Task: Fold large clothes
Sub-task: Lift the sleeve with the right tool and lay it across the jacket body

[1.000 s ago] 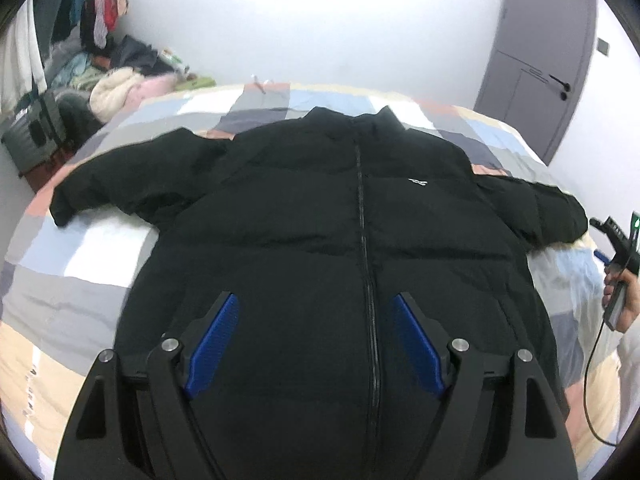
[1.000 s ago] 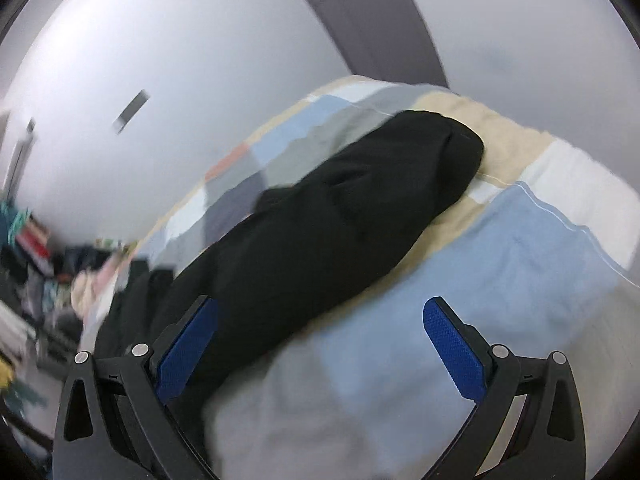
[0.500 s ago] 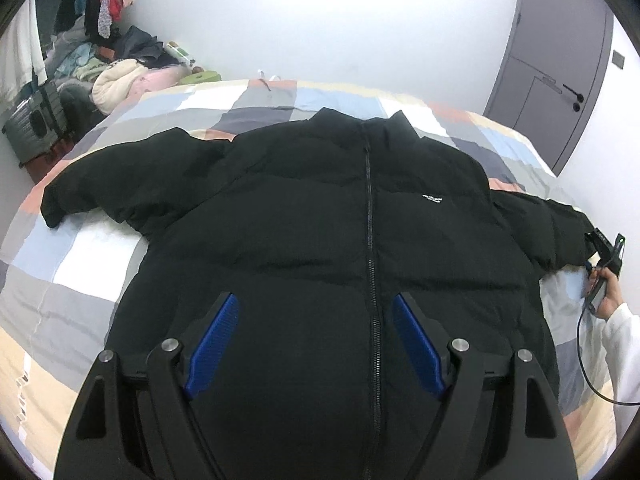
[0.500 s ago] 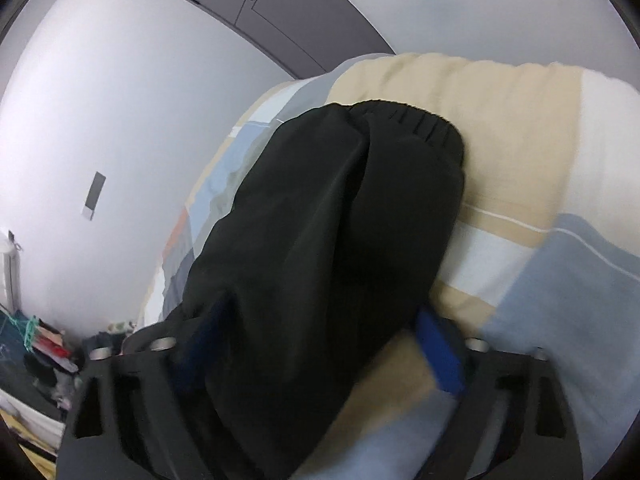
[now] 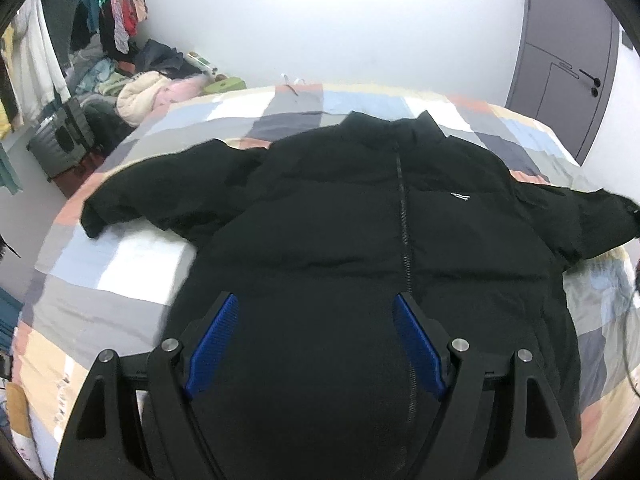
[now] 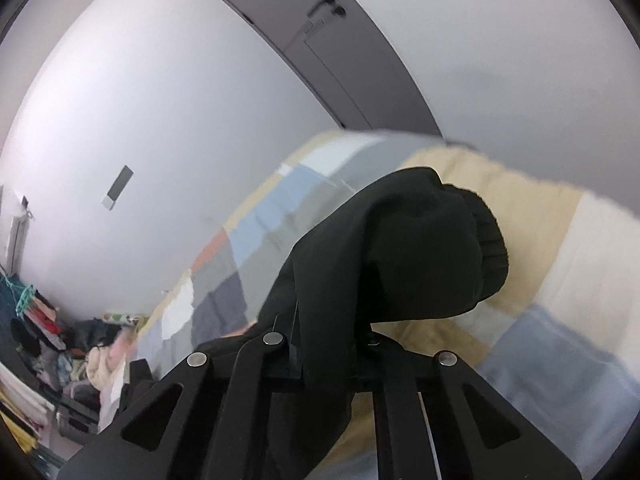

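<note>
A black puffer jacket (image 5: 360, 220) lies front up and zipped on a patchwork quilt (image 5: 120, 264), both sleeves spread out. My left gripper (image 5: 315, 300) hovers open over the jacket's lower front, and nothing sits between its blue pads (image 5: 212, 344). In the right wrist view, my right gripper (image 6: 328, 344) is shut on the right sleeve (image 6: 420, 256) close to its ribbed cuff (image 6: 490, 248). The cloth bunches over the jaws and hides the pads. That sleeve end is raised off the quilt (image 6: 540, 240), and in the left wrist view the same sleeve (image 5: 592, 220) reaches the right edge.
A heap of clothes (image 5: 140, 92) and a dark suitcase (image 5: 64, 140) stand beside the bed at the far left. A grey door (image 5: 568, 60) is at the far right, past the bed's corner. A thin cable (image 5: 634, 320) hangs at the right edge.
My right gripper went from wide open beside the sleeve to shut on it near the cuff, and the sleeve end has lifted. The left gripper stayed open over the jacket's lower front.
</note>
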Action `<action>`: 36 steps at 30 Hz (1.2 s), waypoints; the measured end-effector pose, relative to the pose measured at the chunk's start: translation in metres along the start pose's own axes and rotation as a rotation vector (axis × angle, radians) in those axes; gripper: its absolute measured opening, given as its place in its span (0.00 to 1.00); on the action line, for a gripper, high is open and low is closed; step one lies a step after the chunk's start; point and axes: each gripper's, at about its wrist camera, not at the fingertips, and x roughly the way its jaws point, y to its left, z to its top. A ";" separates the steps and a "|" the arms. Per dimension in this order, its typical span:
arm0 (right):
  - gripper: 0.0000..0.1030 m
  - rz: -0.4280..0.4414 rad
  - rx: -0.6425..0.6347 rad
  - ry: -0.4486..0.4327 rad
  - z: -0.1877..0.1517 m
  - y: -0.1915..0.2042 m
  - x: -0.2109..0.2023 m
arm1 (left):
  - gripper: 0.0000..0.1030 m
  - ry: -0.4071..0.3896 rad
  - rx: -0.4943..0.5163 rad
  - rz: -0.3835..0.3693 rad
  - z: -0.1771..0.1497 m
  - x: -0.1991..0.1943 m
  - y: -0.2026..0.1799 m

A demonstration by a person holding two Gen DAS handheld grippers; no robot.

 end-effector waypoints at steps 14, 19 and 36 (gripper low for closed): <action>0.06 -0.016 -0.230 -0.119 0.011 0.146 -0.122 | 0.77 -0.072 0.067 0.073 -0.003 -0.066 0.042; 0.06 -0.010 -0.353 -0.144 -0.002 0.209 -0.154 | 0.77 -0.093 0.048 0.047 -0.014 -0.088 0.057; 0.08 0.056 -0.642 -0.192 -0.098 0.384 -0.170 | 0.77 -0.072 0.009 0.013 -0.046 -0.087 0.115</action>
